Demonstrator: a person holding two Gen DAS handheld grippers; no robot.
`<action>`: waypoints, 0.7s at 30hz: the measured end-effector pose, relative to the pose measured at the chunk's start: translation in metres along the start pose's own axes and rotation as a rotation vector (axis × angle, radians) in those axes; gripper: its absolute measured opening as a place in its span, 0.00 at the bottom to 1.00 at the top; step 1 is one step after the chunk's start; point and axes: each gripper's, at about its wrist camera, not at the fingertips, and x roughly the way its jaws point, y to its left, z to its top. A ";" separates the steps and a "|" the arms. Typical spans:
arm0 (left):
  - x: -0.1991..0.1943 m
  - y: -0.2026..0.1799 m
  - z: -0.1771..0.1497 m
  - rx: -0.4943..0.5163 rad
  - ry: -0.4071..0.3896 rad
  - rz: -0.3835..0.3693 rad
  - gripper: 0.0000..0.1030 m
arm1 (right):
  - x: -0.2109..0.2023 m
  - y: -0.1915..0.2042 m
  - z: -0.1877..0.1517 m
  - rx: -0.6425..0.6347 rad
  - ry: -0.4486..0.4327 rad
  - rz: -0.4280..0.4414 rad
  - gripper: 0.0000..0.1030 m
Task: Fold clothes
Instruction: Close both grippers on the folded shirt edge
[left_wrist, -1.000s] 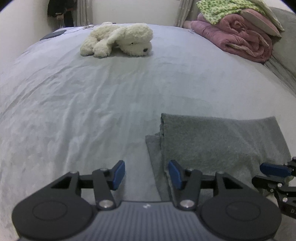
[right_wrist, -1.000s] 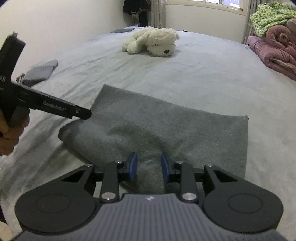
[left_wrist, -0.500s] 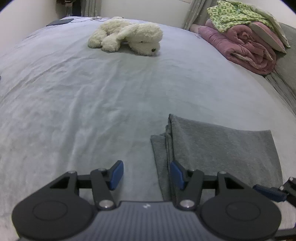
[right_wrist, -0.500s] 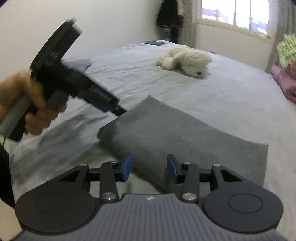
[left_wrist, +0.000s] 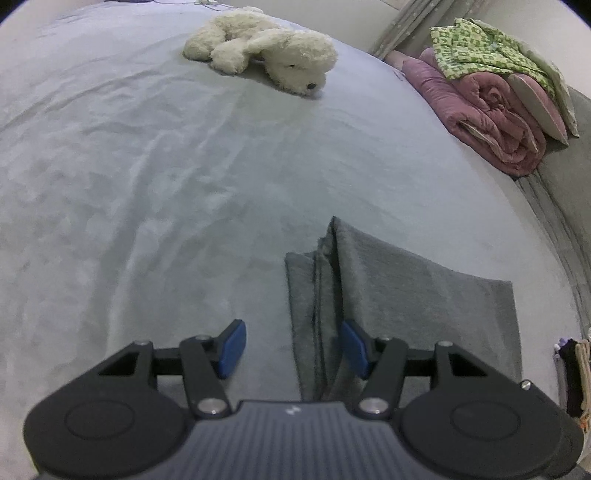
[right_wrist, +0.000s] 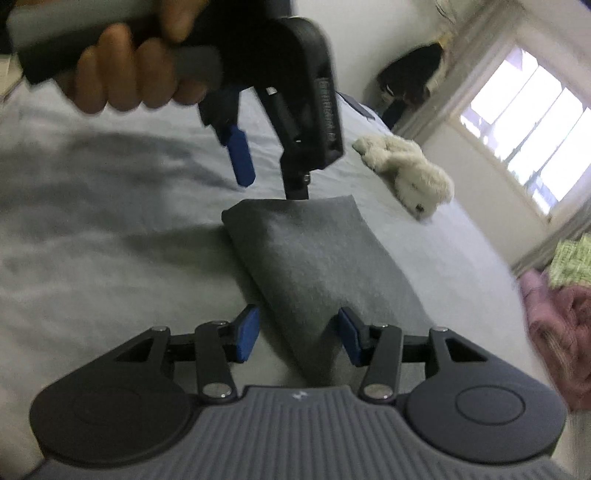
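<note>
A folded grey garment (left_wrist: 413, 295) lies on the grey bedsheet (left_wrist: 147, 184). My left gripper (left_wrist: 291, 349) is open over the garment's layered left edge, its right pad above the cloth and its left pad above the sheet. In the right wrist view, a hand (right_wrist: 122, 77) holds the left gripper (right_wrist: 269, 177) just over the far end of the garment (right_wrist: 314, 258). My right gripper (right_wrist: 298, 338) straddles the near end. Its jaws are opening, and the cloth lies between them without being pinched.
A white plush dog (left_wrist: 266, 62) lies far back on the bed. Rolled pink quilts (left_wrist: 491, 110) topped by a green patterned cloth (left_wrist: 487, 51) are stacked at the right. In the right wrist view, a window (right_wrist: 532, 110) and dark hanging clothes (right_wrist: 413, 74) are behind.
The right gripper swung round and rolled toward the garment's near end while its jaws widened. The left gripper rolled a little, and the right gripper has left its view.
</note>
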 end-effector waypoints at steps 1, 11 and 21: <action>0.000 0.001 0.001 -0.008 -0.001 0.001 0.57 | 0.002 0.004 0.000 -0.033 -0.007 -0.019 0.50; 0.002 0.019 0.001 -0.168 0.038 -0.072 0.60 | 0.014 0.019 -0.003 -0.211 -0.062 -0.114 0.28; 0.007 0.053 -0.010 -0.561 0.058 -0.247 0.68 | 0.017 -0.021 0.006 0.027 -0.073 -0.060 0.20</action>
